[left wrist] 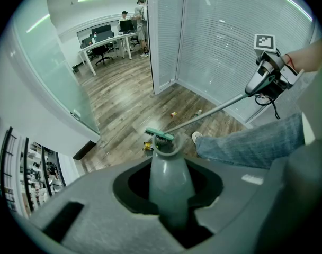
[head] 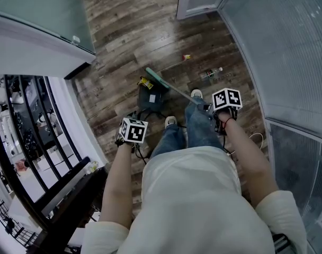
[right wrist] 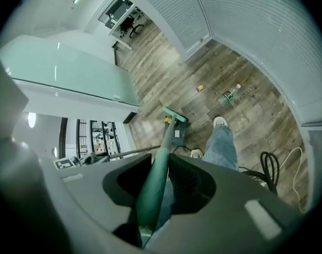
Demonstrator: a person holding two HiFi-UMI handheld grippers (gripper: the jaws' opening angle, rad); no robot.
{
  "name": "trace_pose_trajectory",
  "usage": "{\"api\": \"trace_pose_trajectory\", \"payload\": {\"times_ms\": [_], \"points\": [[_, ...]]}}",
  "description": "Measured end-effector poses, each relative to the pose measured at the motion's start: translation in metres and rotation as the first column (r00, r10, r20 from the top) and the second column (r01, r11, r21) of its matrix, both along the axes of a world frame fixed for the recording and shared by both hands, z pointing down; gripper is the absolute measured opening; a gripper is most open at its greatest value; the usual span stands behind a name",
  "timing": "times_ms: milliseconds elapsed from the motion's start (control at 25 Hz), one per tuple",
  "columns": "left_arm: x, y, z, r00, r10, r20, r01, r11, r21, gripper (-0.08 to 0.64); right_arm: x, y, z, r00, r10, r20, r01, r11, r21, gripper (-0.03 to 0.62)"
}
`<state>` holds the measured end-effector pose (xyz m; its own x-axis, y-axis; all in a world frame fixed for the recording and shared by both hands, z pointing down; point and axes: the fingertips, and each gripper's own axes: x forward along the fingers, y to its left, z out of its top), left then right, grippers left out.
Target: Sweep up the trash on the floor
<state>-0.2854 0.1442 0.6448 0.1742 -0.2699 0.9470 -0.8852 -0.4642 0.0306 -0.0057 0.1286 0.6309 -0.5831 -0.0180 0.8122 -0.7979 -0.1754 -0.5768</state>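
Right gripper: clamped on the green handle of the broom.
Left gripper: closed around the grey handle of the dustpan.
Trash: yellow wrapper at the broom head, beside the dustpan; plastic bottle farther off on the wood floor.

Broom touches floor just beyond dustpan — bottle to their right.
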Motion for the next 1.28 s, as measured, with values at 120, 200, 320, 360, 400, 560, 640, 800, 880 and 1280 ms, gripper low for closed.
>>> {"api": "trace_pose_trajectory", "payload": {"times_ms": [120,200,320,360,400,560,640,800,880,1280], "points": [[0.001,0.0,0.0,1.0,0.0,-0.002,0.0,1.0,0.001,0.094,-0.003,-0.013,-0.002,1.0,0.025,0.001,-0.025,0.999,0.022,0.11],[0.002,0.0,0.0,1.0,-0.001,-0.003,0.001,1.0,0.001,0.094,-0.006,-0.023,-0.002,1.0,0.025,-0.012,-0.024,0.999,0.036,0.11],[0.002,-0.001,0.0,1.0,-0.002,-0.003,0.002,1.0,0.001,0.094,-0.012,-0.039,0.0,0.999,0.011,-0.039,-0.009,0.999,0.051,0.11],[0.002,-0.001,0.0,1.0,-0.002,-0.004,0.002,1.0,0.002,0.094,-0.015,-0.044,0.001,0.999,0.003,-0.049,-0.001,0.998,0.055,0.11],[0.002,-0.001,0.0,1.0,-0.002,-0.004,0.002,1.0,0.002,0.094,-0.017,-0.048,0.002,0.998,-0.005,-0.056,0.008,0.998,0.057,0.11],[0.002,-0.002,-0.001,1.0,-0.002,-0.003,0.002,1.0,-0.001,0.094,-0.026,-0.065,0.008,0.998,-0.009,-0.057,0.012,0.999,0.044,0.11],[0.003,-0.002,-0.001,1.0,-0.003,-0.001,0.003,1.0,-0.002,0.094,-0.03,-0.074,0.012,0.999,0.001,-0.048,0.001,0.999,0.032,0.11],[0.004,-0.004,-0.001,1.0,-0.004,0.001,0.004,1.0,-0.001,0.094,-0.041,-0.093,0.018,0.998,-0.03,-0.057,0.032,0.999,0.035,0.11],[0.005,-0.003,-0.001,1.0,-0.004,0.001,0.004,1.0,-0.002,0.094,-0.047,-0.103,0.02,0.995,-0.062,-0.073,0.065,0.997,0.042,0.11],[0.005,-0.007,-0.002,1.0,-0.005,0.006,0.005,1.0,-0.004,0.094,-0.084,-0.152,0.032,0.969,-0.214,-0.122,0.222,0.973,0.059,0.11]]}}
